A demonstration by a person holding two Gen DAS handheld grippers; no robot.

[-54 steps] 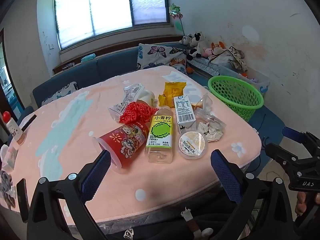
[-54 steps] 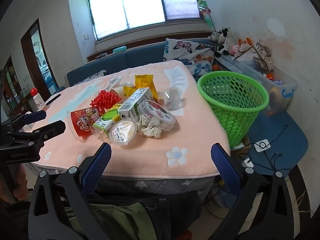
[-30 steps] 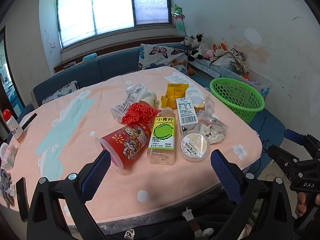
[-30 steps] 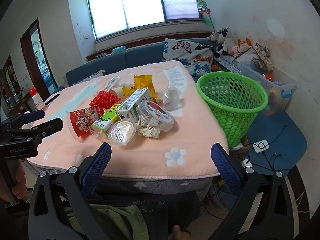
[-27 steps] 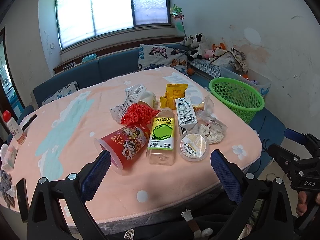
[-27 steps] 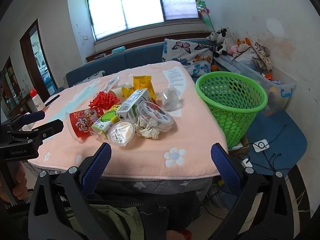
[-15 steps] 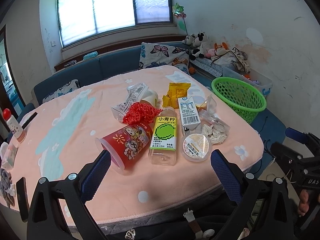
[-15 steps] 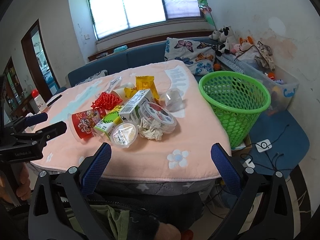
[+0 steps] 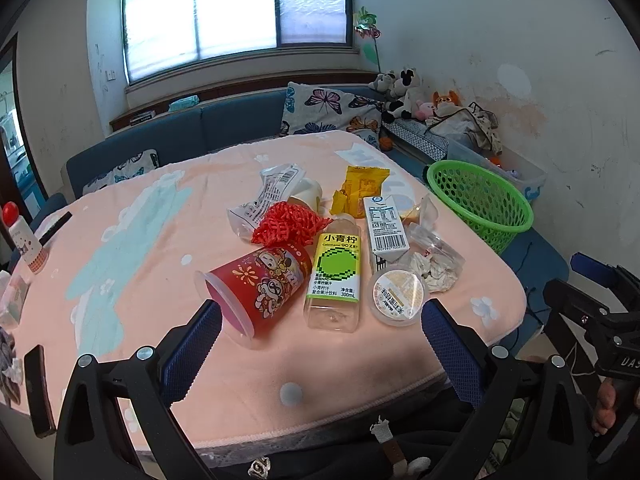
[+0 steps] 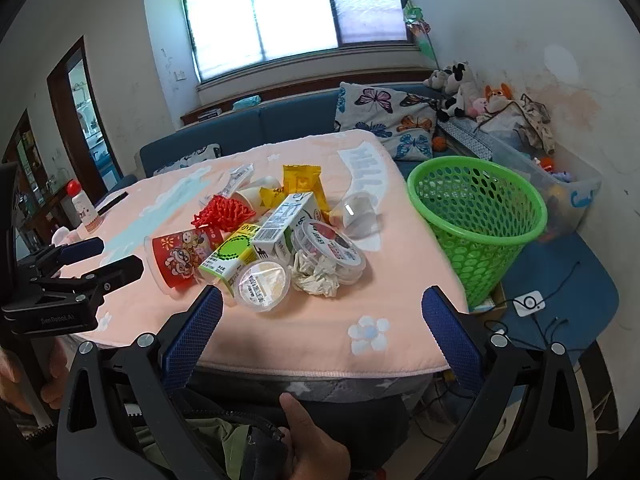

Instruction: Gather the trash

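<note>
Both tools hang short of the near edge of the pink-covered table (image 9: pixel 132 240): the left gripper (image 9: pixel 320 344) and the right gripper (image 10: pixel 322 332) each have their blue-padded fingers spread wide with nothing between them. The trash lies in one cluster at mid-table: a red printed cup (image 9: pixel 260 284) on its side touching a clear bottle with a green label (image 9: pixel 334 276), then a round lidded tub (image 9: pixel 396 294), a milk carton (image 9: pixel 384 226), crumpled tissue (image 10: pixel 316 276), red mesh (image 9: pixel 290 228) and a yellow wrapper (image 9: pixel 360 190). The green mesh basket (image 10: pixel 480 224) stands upright off the table's right side, apart from the pile.
</note>
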